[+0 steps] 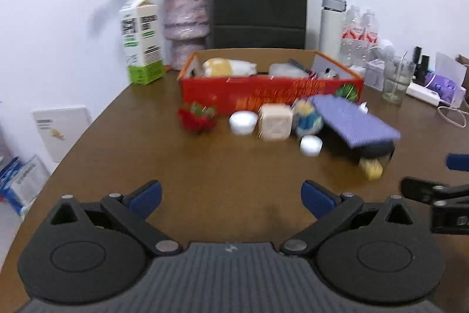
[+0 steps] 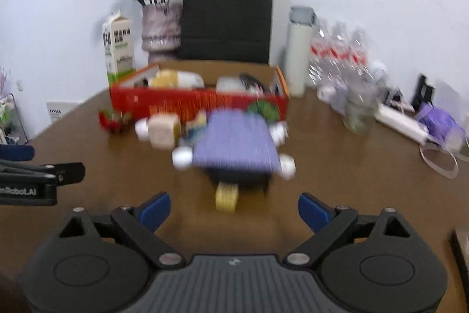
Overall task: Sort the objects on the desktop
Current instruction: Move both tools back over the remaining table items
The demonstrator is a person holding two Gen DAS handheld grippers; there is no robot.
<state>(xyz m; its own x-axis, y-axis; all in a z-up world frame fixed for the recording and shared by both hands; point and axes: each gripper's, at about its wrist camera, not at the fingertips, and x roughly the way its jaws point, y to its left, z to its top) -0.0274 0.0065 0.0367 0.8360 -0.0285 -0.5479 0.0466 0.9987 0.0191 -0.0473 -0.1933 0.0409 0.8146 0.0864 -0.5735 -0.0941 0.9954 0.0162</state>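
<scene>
A red cardboard box stands mid-table and holds several items. In front of it lie a red strawberry toy, small white cups, a beige cube, a blue-and-yellow ball, a purple striped booklet lying over a dark object, and a yellow block. My left gripper is open over bare table. My right gripper is open, with the yellow block just beyond its fingers.
Along the back wall stand a milk carton, a vase of dried flowers, a black paper bag, a white flask and water bottles. A glass, a power strip and a purple item sit on the right.
</scene>
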